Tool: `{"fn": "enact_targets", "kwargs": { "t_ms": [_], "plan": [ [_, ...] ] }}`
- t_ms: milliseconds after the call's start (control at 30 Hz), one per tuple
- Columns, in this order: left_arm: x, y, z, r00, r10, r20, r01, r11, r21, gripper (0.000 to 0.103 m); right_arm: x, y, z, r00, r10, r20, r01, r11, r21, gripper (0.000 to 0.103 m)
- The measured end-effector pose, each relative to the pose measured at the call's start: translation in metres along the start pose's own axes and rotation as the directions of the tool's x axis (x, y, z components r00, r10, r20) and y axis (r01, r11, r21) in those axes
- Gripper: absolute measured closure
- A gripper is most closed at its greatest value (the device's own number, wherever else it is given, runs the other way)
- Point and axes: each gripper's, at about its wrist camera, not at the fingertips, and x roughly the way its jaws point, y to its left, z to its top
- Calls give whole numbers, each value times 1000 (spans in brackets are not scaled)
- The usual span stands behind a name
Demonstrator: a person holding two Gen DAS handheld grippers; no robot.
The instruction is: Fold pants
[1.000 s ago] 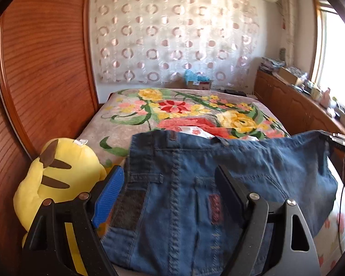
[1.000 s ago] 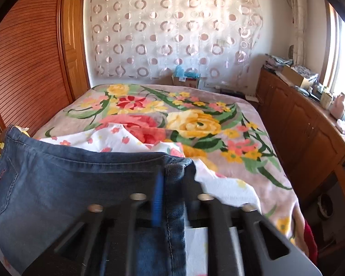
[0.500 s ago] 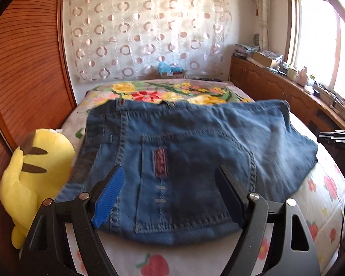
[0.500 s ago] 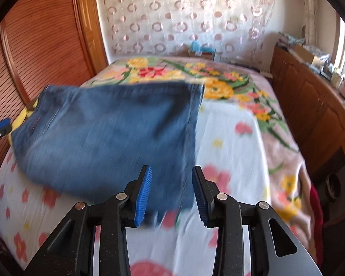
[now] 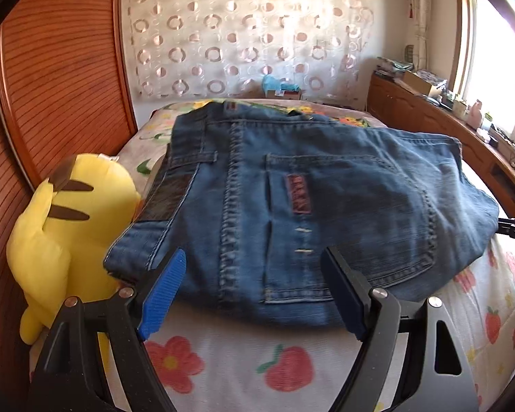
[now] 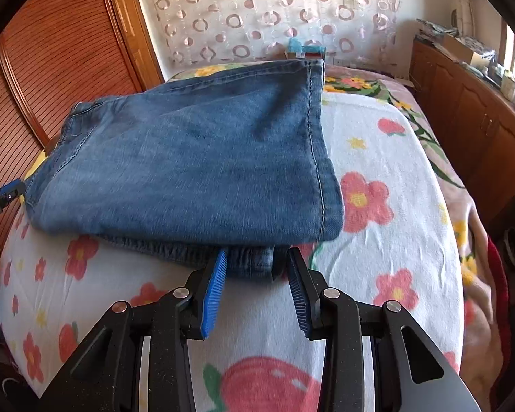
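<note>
Fingers of the left gripper (image 5: pixel 254 293) stand wide apart, holding nothing, at the near edge of the jeans (image 5: pixel 292 206). Right gripper (image 6: pixel 255 286) fingers are narrower, also empty, with a lower denim layer just beyond their tips. The folded jeans lie on the bed (image 6: pixel 395 240), long axis running between the grippers, about equally near both.

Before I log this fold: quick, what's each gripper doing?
Left gripper: open, holding nothing, jeans ahead.
Right gripper: open, holding nothing.
</note>
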Motion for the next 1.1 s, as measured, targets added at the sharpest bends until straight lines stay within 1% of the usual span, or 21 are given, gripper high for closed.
{"fn": "enact_targets", "kwargs": {
  "t_ms": [33, 67, 100, 133, 167, 200, 267, 300, 400, 433, 500, 600, 667, 767, 800, 867, 900, 967, 1033, 1100],
  "plan": [
    [2, 3, -1, 1000, 4, -7, -4, 1000, -7, 21, 1, 1, 2, 1000, -7, 2, 7, 1000, -8, 67],
    [5, 5, -2, 1000, 5, -14, -5, 1000, -14, 21, 4, 7, -1, 1000, -16, 5, 16, 1000, -23, 71],
    [7, 6, -2, 1000, 8, -19, -8, 1000, -19, 21, 4, 9, -2, 999, -31, 8, 32, 998, -49, 77],
    [11, 7, -3, 999, 34, -32, -34, 999, -19, 21, 4, 11, -2, 999, -36, 12, 37, 997, -70, 84],
    [15, 10, -4, 997, 58, -43, -59, 998, -18, 24, 5, 13, -7, 1000, -23, 12, 24, 996, -80, 86],
    [18, 12, -4, 996, 75, -54, -76, 997, -18, 26, 4, 13, -7, 999, -30, 14, 31, 995, -91, 88],
    [22, 16, -6, 994, 78, -76, -80, 996, -29, 28, 5, 17, -7, 998, -59, 28, 61, 991, -115, 89],
    [23, 17, -6, 994, 77, -82, -80, 996, -31, 28, 1, 17, -5, 995, -87, 49, 92, 988, -124, 90],
    [24, 16, -6, 992, 94, -88, -95, 995, -15, 29, -22, 11, 3, 983, -130, 127, 143, 984, -107, 91],
    [25, 16, -6, 991, 99, -90, -100, 995, -11, 30, -31, 7, 7, 978, -141, 152, 157, 983, -97, 91],
    [25, 17, -6, 992, 84, -93, -85, 996, -14, 30, -50, 0, 13, 970, -146, 195, 164, 983, -78, 91],
    [27, 18, -4, 992, 88, -96, -89, 996, -4, 30, -51, -5, 11, 975, -137, 174, 152, 986, -75, 91],
    [27, 18, -4, 992, 87, -96, -87, 996, -6, 30, -35, -9, 3, 986, -124, 112, 133, 989, -68, 90],
    [27, 22, -4, 993, 77, -93, -79, 997, -14, 30, -21, -16, -7, 992, -97, 75, 99, 995, -29, 89],
    [27, 21, -5, 993, 76, -93, -78, 997, -14, 30, -20, -17, -5, 993, -87, 73, 89, 996, -17, 89],
    [27, 20, -5, 992, 81, -95, -82, 997, -9, 30, -22, -19, -6, 993, -82, 80, 82, 997, 4, 79],
    [27, 18, -5, 992, 83, -96, -84, 996, -8, 30, -23, -21, -6, 992, -95, 83, 94, 995, 14, 71],
    [27, 17, -5, 992, 86, -97, -87, 996, -4, 30, -28, -22, -4, 991, -93, 98, 91, 995, 29, 66],
    [27, 16, -5, 991, 88, -97, -88, 996, -3, 30, -35, -25, -6, 987, -99, 127, 94, 994, 48, 54],
    [27, 16, -5, 991, 88, -98, -88, 996, -3, 30, -44, -26, -6, 981, -91, 174, 79, 994, 75, 52]
  ]
}}
